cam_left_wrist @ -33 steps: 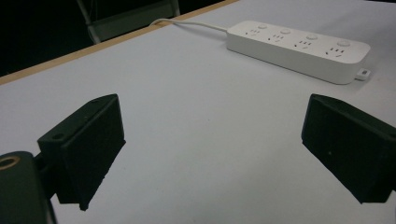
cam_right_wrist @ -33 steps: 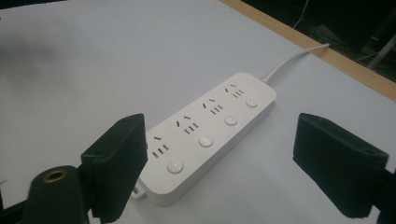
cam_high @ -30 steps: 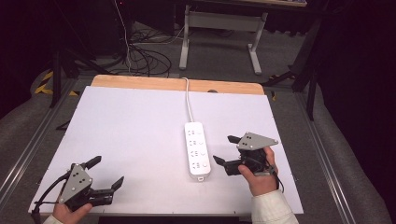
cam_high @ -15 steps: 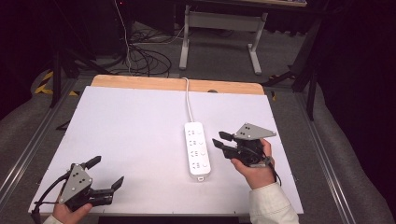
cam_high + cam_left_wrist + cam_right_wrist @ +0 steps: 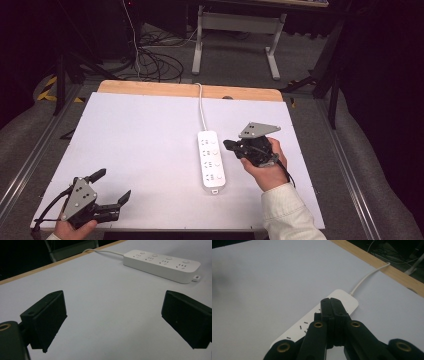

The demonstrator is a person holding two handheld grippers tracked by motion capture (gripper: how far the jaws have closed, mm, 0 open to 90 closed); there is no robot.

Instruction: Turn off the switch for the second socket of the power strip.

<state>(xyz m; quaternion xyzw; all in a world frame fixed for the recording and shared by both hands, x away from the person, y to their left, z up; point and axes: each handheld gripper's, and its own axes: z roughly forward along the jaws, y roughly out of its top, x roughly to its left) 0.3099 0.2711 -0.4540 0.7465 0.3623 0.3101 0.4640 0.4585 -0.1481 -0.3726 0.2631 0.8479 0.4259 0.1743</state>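
Right claw [image 5: 229,145], jaws just closed on nothing, hovers beside the power strip [image 5: 211,159] mid-worktop [image 5: 140,140], probably about to press a switch, while the left claw [image 5: 111,187] waits open.

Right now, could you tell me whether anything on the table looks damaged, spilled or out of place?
Nothing stands out. The power strip lies flat and intact on the white table, cord running off the far edge. The right gripper is shut beside it; the left gripper is open.
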